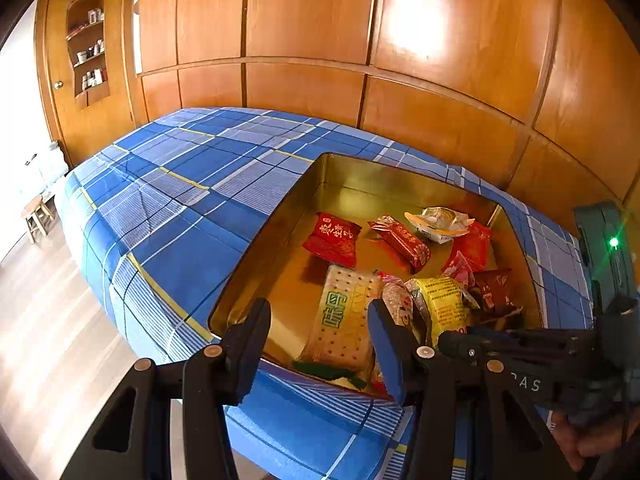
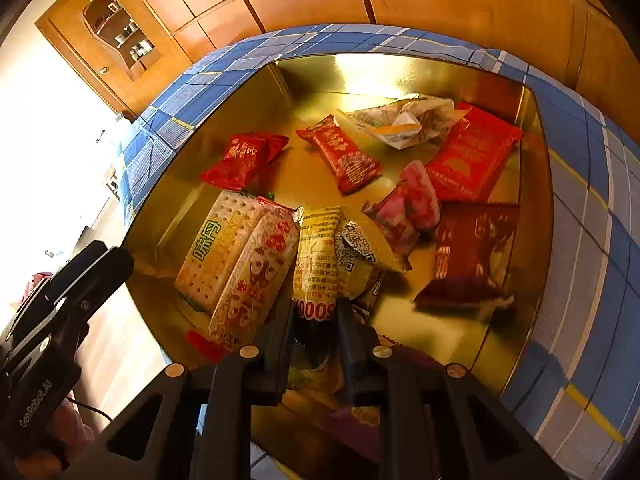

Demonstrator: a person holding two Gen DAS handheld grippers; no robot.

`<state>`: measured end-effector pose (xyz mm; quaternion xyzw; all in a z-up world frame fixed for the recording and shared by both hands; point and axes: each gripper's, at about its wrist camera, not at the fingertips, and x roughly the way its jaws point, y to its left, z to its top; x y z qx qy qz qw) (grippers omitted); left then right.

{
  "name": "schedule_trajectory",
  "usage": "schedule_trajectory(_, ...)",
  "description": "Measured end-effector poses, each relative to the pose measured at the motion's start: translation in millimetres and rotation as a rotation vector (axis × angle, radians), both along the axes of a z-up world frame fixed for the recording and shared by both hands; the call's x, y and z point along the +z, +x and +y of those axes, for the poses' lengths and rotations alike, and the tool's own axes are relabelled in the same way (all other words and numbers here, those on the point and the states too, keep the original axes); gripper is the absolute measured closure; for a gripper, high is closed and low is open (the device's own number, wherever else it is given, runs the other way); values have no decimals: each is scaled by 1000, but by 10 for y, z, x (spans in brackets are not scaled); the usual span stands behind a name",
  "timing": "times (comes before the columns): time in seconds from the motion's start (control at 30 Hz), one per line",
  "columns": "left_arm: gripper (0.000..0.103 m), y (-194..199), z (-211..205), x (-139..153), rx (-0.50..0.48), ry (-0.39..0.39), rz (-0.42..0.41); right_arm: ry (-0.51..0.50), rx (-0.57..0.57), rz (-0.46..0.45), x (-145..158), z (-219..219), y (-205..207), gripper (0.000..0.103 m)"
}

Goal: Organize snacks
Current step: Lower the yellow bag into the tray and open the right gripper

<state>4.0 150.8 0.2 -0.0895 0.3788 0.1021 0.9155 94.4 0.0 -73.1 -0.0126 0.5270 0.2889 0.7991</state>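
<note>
A gold tin box (image 1: 280,220) (image 2: 520,320) lies on the bed and holds several snack packets. My right gripper (image 2: 316,316) is shut on the near end of a yellow packet (image 2: 320,248) inside the box; the packet also shows in the left wrist view (image 1: 442,304). My left gripper (image 1: 320,328) is open and empty above the box's near edge, over a cream cracker packet (image 1: 344,324) (image 2: 218,248). Red packets (image 1: 332,238) (image 2: 244,160) lie further in. The right gripper's body (image 1: 520,344) reaches in from the right.
The bed has a blue plaid sheet (image 1: 180,184) (image 2: 588,264). A wood panel wall (image 1: 400,60) stands behind it. A cabinet door with shelves (image 1: 86,48) is at the left. A small stool (image 1: 36,212) stands on the wood floor (image 1: 48,320).
</note>
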Motion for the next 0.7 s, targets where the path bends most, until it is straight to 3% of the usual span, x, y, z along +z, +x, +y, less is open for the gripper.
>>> schedule_trajectory(0.2, 52, -50, -76, 22, -9, 12, -6, 38, -24, 43, -50, -73, 2, 82)
schedule_trajectory(0.43, 52, -69, -191, 52, -24, 15, -7, 24, -2, 24, -61, -34, -19, 81)
schedule_trajectory(0.7, 50, -87, -237, 66, -31, 27, -8, -30, 15, -55, -8, 45, -138, 78)
